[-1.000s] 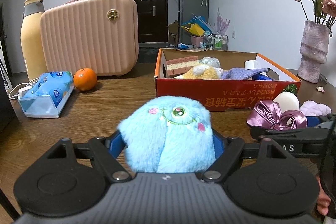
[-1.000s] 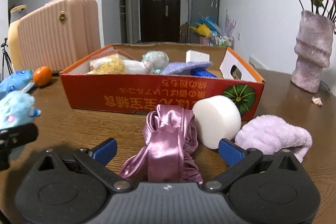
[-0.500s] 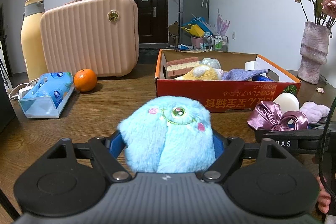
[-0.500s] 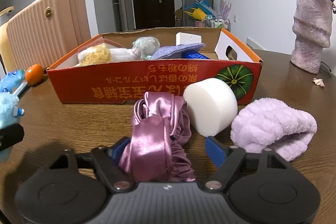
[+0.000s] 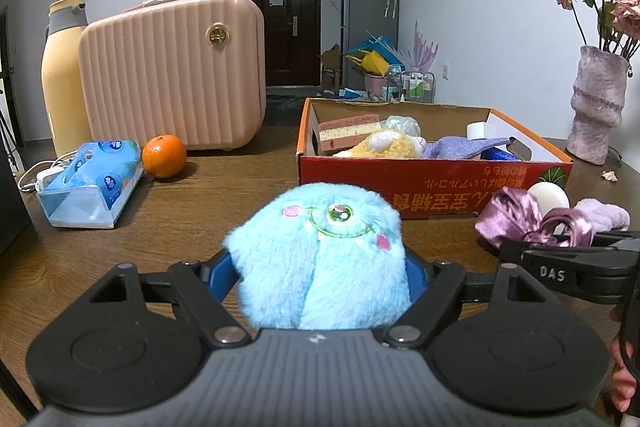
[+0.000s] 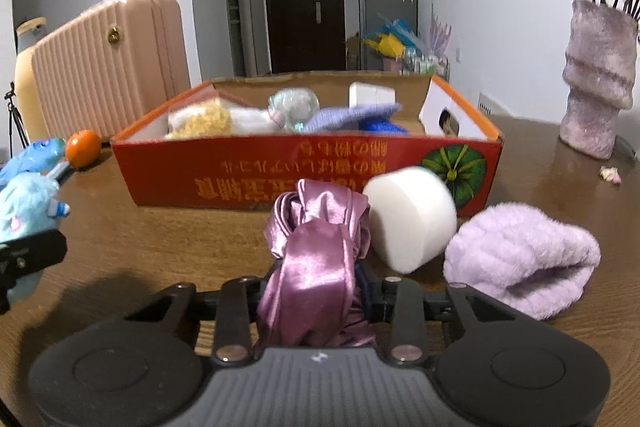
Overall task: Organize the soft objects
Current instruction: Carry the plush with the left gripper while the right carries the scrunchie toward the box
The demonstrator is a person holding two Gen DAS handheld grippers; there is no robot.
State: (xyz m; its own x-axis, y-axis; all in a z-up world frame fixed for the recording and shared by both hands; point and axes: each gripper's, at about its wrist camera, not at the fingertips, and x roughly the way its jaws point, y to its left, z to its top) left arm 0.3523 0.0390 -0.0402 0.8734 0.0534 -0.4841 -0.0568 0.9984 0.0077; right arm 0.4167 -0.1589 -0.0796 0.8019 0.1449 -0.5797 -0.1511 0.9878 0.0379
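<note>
Clearly light and slippery, the satin scrunchie (image 6: pixel 316 259) lies near the table's (image 6: pixel 160 239) front edge; the right gripper (image 6: pixel 316 291) is closing on its bunched middle. The left gripper (image 5: pixel 320 267) pinches the squashy blue plush (image 5: pixel 320 251).

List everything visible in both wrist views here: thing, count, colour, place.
plush toy: 1, light blue, between left gripper's fingers
satin scrunchie: 1, mauve, between right gripper's closing jaws
foam puck: 1, white, on table before box
fluffy cloth: 1, lilac, right of puck
box: 1, red-orange, mid table, holding soft items
orange: 1, orange, beside suitcase
tissue pack: 1, blue, left on table
suitcase: 1, pink, behind orange
flask: 1, cream, left of suitcase
vase: 1, mauve, far right, with dried roses
table: 1, brown wood
left gripper: 1, black
right gripper: 1, black
</note>
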